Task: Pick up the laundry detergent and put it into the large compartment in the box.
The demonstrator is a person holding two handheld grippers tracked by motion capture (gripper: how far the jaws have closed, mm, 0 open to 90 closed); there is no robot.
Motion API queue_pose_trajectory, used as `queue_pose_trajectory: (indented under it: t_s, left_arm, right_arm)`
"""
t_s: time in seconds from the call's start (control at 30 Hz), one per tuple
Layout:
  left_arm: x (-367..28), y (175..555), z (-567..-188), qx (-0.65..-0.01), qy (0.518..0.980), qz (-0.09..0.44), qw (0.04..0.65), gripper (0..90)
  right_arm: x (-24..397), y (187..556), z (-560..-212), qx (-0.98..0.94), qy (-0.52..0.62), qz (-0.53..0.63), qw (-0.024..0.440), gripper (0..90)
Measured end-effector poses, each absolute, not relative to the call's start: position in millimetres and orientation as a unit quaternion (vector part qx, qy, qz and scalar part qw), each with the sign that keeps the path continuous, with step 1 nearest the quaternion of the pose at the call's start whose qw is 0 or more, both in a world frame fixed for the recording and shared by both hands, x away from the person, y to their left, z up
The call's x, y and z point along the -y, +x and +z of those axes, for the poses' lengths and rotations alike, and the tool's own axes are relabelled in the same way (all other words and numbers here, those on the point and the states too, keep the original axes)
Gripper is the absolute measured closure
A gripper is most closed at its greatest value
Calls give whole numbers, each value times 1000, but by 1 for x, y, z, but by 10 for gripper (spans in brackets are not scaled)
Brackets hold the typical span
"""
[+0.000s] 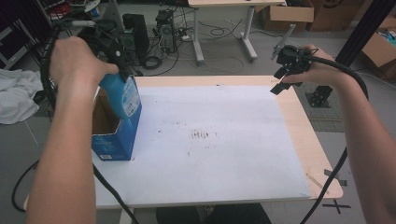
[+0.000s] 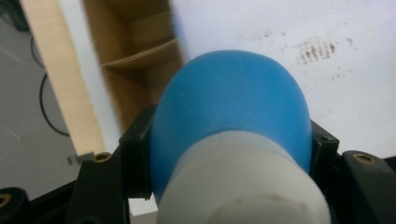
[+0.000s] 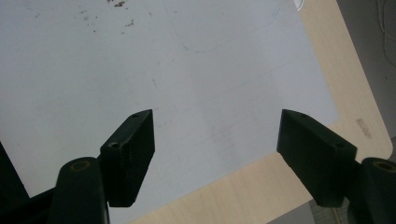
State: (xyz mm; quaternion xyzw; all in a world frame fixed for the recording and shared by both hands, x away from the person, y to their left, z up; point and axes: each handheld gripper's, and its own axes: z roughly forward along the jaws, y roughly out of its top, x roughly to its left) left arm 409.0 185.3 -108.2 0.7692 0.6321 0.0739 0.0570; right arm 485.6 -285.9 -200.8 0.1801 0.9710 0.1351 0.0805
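My left gripper [image 1: 123, 74] is shut on a blue bottle [image 1: 122, 97] and holds it in the air over an open blue cardboard box [image 1: 114, 140] at the table's left edge. In the left gripper view the black jaws press both sides of the blue bottle [image 2: 229, 102] just past its white cap [image 2: 243, 182], and the brown inside of the box [image 2: 135, 51] lies beyond it. Over the table's far right corner my right gripper [image 1: 280, 80] hangs open. The right gripper view has the right gripper [image 3: 215, 154] spread wide with nothing between its jaws.
A white sheet [image 1: 210, 140] with faint dark smudges [image 1: 201, 135] covers most of the wooden table [image 1: 317, 154]. Cables, computer cases and cardboard boxes stand on the floor beyond the far edge. A white cloth [image 1: 16, 93] lies to the left.
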Motion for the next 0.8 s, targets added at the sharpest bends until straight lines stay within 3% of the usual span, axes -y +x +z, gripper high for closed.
queue_pose_trajectory:
  t_s: [0.33, 0.8]
  left_arm:
    - [-226, 407, -107, -692, 715, 84, 55, 379]
    - [-242, 406, -123, -708, 699, 87, 51, 379]
  right_arm:
    - [291, 487, -202, -970, 186, 133, 81, 278]
    - [294, 487, -204, -970, 185, 134, 80, 278]
